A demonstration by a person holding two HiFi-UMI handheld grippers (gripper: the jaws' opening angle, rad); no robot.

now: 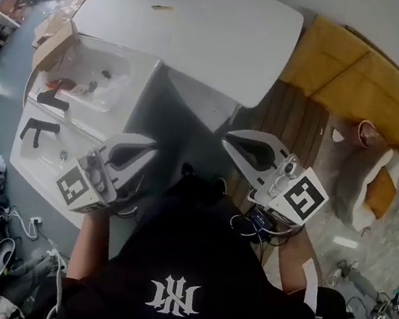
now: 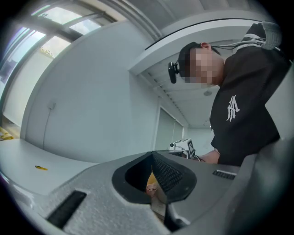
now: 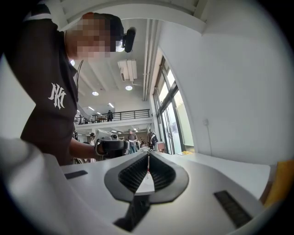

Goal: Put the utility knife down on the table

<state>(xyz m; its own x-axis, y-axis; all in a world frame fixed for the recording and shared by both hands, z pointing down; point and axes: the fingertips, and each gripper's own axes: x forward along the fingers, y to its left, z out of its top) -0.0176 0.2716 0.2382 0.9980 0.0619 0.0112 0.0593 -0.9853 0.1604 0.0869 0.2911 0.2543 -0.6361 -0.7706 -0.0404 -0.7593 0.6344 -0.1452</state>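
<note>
The person's black shirt (image 1: 189, 267) fills the foreground. The left gripper (image 1: 148, 155) is held just above it on the left, its fingers pressed together on nothing, and the right gripper (image 1: 232, 144) is on the right, its fingers likewise closed and empty. Well beyond both, the utility knife (image 1: 162, 8), a small yellow sliver, lies flat on the white surface (image 1: 219, 44), apart from either gripper.

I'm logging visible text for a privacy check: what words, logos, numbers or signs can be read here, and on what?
"NY": white interlocked monogram on the person's black T-shirt.
Square black-and-white markers on the two white cubes: patterns only, no letters.
Nothing else is readable in any view.
</note>
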